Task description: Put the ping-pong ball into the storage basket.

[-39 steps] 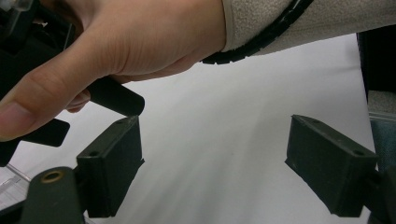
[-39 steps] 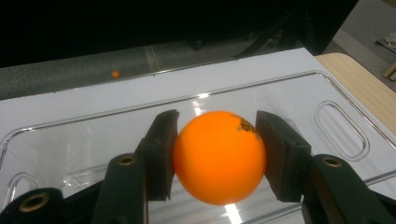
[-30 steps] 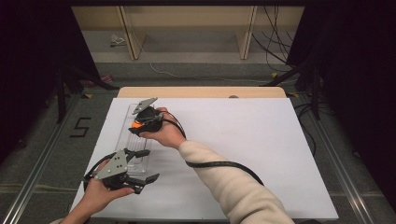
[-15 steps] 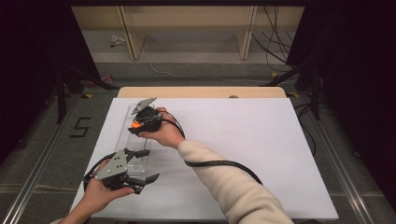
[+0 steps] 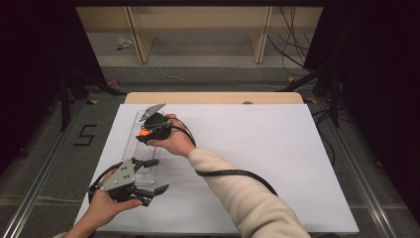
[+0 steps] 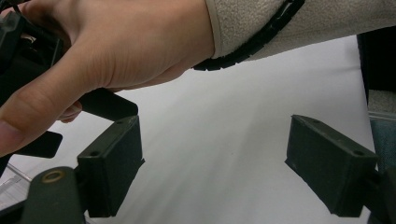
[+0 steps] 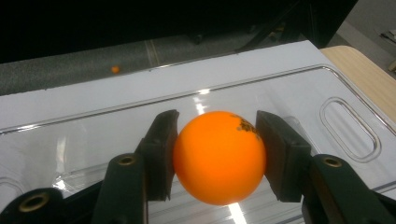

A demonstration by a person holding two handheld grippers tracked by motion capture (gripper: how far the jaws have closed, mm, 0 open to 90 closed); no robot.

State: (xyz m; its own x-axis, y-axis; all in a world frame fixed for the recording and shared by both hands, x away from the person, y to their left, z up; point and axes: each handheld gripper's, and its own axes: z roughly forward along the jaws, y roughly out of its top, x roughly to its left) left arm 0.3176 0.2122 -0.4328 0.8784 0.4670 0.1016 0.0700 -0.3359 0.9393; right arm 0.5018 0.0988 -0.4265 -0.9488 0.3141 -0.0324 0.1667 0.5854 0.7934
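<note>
An orange ball (image 7: pixel 219 156) sits squeezed between the two black pads of my right gripper (image 7: pixel 217 156), which is shut on it. In the high view the same ball (image 5: pixel 144 132) glows under the right gripper (image 5: pixel 147 133), held over a clear plastic tray (image 5: pixel 130 144) at the table's left side. My left gripper (image 5: pixel 154 175) hovers near the front left of the white table (image 5: pixel 257 148), its jaws wide apart. In the left gripper view its pads (image 6: pixel 112 170) have nothing but bare table between them.
A small orange thing (image 7: pixel 115 69) lies on the grey floor beyond the table edge. The clear tray (image 7: pixel 280 98) has a slot-shaped handle hole (image 7: pixel 349 122). The right forearm in a cream sleeve (image 5: pixel 237 193) and its black cable (image 5: pixel 233 173) cross the table's front middle.
</note>
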